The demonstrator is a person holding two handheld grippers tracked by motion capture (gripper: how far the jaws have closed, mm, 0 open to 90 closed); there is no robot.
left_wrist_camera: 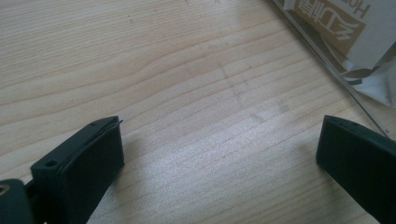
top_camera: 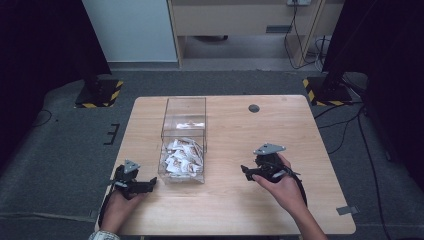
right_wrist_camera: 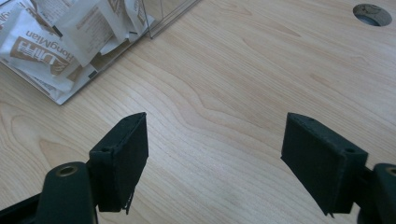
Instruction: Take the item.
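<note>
1. Nearest the camera, the left gripper rests low at the near left part of the wooden table, its jaws spread wide with bare wood between them.
2. Across from it, the right gripper hovers over the table's near right part, jaws spread apart and holding nothing.
3. Between them and slightly farther back stands a clear plastic box, just beside the left gripper.
4. White sachets lie heaped inside the box's near end.
5. Farther back, a round grommet hole sits in the tabletop.
</note>
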